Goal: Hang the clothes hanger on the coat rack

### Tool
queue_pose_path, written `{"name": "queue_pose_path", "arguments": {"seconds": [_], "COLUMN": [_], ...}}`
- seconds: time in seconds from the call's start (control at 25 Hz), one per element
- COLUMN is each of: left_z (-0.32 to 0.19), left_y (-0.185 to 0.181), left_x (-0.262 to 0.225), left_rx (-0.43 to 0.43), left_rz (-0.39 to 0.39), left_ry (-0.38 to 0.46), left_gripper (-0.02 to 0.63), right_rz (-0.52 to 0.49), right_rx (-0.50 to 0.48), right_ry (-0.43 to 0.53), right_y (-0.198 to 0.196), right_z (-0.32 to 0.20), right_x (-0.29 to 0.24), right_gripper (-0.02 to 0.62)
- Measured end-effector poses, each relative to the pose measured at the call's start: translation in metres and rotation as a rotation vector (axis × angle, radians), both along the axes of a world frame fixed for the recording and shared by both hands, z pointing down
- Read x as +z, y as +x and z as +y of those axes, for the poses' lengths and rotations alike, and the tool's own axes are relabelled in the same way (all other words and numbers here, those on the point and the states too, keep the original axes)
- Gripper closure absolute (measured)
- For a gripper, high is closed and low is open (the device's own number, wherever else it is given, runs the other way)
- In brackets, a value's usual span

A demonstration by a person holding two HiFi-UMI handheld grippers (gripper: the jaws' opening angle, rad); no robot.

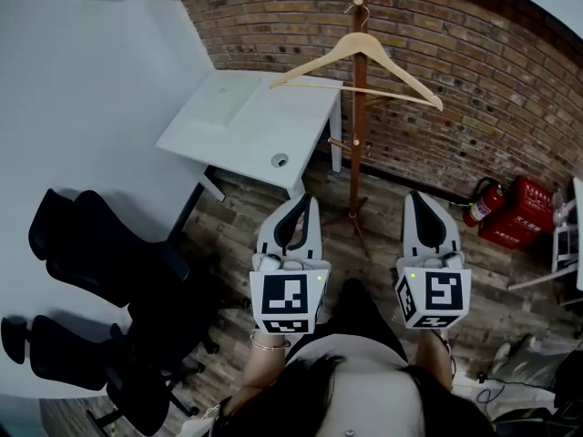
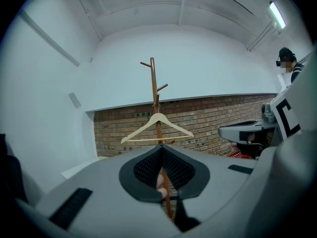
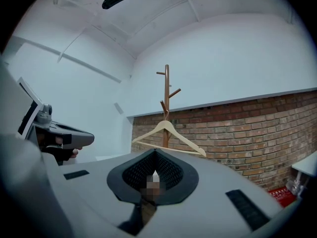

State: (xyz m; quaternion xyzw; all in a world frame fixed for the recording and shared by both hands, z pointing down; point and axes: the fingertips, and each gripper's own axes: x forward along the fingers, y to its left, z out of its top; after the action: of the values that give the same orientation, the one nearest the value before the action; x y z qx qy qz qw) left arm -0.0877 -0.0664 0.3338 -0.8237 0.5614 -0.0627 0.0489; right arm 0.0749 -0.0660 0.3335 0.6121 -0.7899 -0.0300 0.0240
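Wooden hanger (image 1: 314, 61) hangs on the rack (image 1: 356, 153), upper middle of frame, so we judge the job done. Our left tool (image 1: 296, 215) and right tool (image 1: 422, 209) are clenched empty (well apart from it); next, just retreat.

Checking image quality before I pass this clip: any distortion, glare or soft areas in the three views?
Head view: strong fisheye bows the brick wall, corners are black, hanger sharp under even light. Left gripper view: round dark border, mild glare from the ceiling light strip, left tongs slightly soft. Right gripper view: same bowing, a mosaic patch at the right tongs.
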Motion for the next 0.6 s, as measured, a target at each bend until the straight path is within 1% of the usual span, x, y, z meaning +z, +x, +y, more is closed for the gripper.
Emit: {"name": "queue_pose_path", "arguments": {"seconds": [0.2,0.48,0.6], "left_z": [0.018,0.034,0.038], "left_y": [0.001,0.0,-0.005], "left_x": [0.005,0.006,0.006], "left_rx": [0.017,0.034,0.028], "left_rz": [0.013,0.014,0.032], "left_ry": [-0.007,-0.016,-0.016], "left_gripper": [0.595,0.595,0.595], "right_rz": [-0.006,-0.004,0.0], "right_rx": [0.019,0.032,0.03], "right_ry": [-0.001,-0.006,-0.001], "right_y": [0.001,0.001,-0.002], "right_z": [0.02,0.035,0.039], "right_x": [0.004,0.003,0.003], "right_gripper": [0.558,0.558,0.558]}}
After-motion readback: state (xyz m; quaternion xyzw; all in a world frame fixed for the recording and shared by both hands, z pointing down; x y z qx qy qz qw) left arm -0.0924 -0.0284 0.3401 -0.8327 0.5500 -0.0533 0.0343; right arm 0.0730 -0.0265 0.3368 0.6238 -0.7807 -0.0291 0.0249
